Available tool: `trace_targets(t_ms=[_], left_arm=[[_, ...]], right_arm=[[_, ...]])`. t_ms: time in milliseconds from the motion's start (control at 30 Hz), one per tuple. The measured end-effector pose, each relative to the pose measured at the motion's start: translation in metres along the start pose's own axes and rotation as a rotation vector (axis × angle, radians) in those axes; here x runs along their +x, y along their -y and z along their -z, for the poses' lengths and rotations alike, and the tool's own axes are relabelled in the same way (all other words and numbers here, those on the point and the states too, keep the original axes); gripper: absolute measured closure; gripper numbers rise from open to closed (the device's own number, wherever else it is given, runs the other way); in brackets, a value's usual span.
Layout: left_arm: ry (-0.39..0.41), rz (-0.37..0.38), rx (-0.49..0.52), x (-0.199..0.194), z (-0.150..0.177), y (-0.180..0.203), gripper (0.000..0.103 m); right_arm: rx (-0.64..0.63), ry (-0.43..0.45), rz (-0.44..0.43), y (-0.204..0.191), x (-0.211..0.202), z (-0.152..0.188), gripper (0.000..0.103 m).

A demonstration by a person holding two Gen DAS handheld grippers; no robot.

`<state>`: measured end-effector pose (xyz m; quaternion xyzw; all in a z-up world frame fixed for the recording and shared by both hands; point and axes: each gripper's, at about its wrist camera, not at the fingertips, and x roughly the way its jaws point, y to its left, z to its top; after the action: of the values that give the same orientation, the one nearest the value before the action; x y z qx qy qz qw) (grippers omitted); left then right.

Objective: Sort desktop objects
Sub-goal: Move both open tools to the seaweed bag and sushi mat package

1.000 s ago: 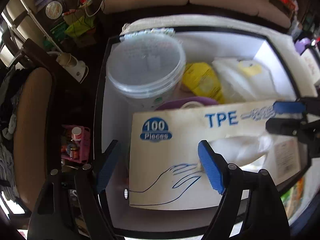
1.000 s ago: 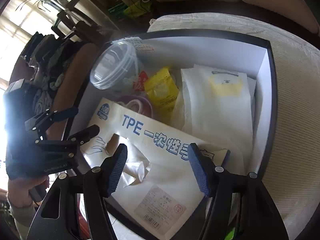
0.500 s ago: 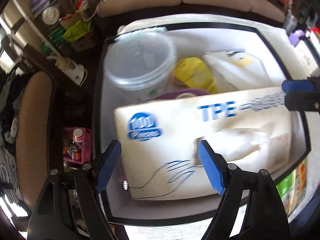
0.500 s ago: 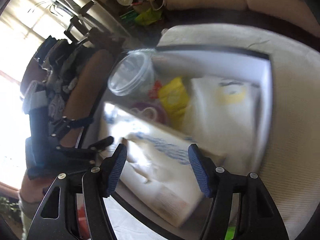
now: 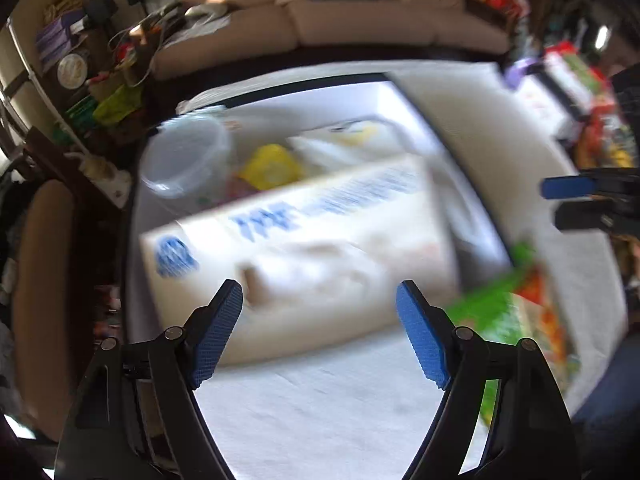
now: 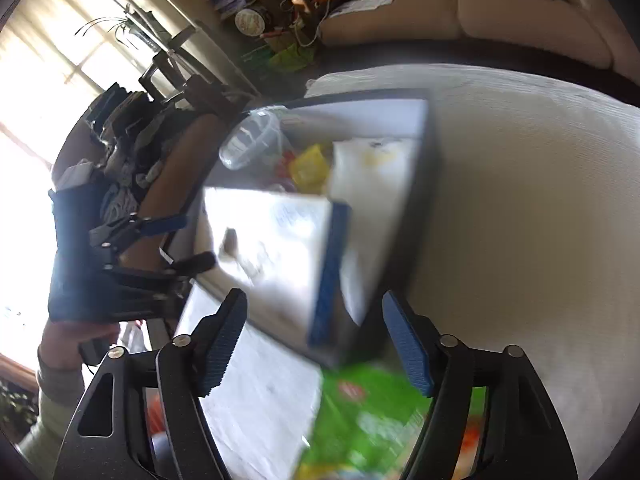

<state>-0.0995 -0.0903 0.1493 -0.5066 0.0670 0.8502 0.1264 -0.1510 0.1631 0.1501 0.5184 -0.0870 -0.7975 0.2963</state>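
White tablecloth (image 5: 320,412): black-rimmed storage box (image 5: 404,92) holding glove carton (image 5: 320,248), clear tub (image 5: 184,156), yellow packet (image 5: 272,168). Left gripper (image 5: 319,332): jaws wide, empty. Right gripper (image 6: 314,344): jaws opening, nothing between them. Green packet (image 6: 368,420) beside box.

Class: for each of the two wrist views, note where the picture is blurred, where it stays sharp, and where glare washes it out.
Left wrist view: the glove box and green packet smear with motion blur, while the left gripper stays sharp. Right wrist view: window glare bleaches the left side, the box top shines white, and the right gripper is crisp.
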Motion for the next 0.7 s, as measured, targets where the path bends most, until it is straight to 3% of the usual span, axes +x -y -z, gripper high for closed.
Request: trace_targets(t_ms=[133,333,500,633,700], left_arm=[[-0.013,0.141,-0.076,-0.003,0.062,0.039,0.025],[-0.106,0.231,-0.236,0.034,0.142,0.095,0.025],[-0.151,0.238,-0.395,0.061,0.182,0.110,0.025],[-0.135,0.214,-0.399,0.065,0.188,0.120,0.024],[-0.125,0.238,-0.407,0.066,0.186,0.124,0.024]], right_arm=[[0.025,0.020,0.067,0.030,-0.032,0.048,0.026],[0.075,-0.031,0.223,0.083,-0.041,0.134,0.025],[0.193,-0.059,0.167,0.119,-0.030,0.193,0.025],[0.245,-0.062,0.096,0.129,-0.023,0.221,0.025],[0.244,-0.051,0.051,0.127,-0.020,0.224,0.024]])
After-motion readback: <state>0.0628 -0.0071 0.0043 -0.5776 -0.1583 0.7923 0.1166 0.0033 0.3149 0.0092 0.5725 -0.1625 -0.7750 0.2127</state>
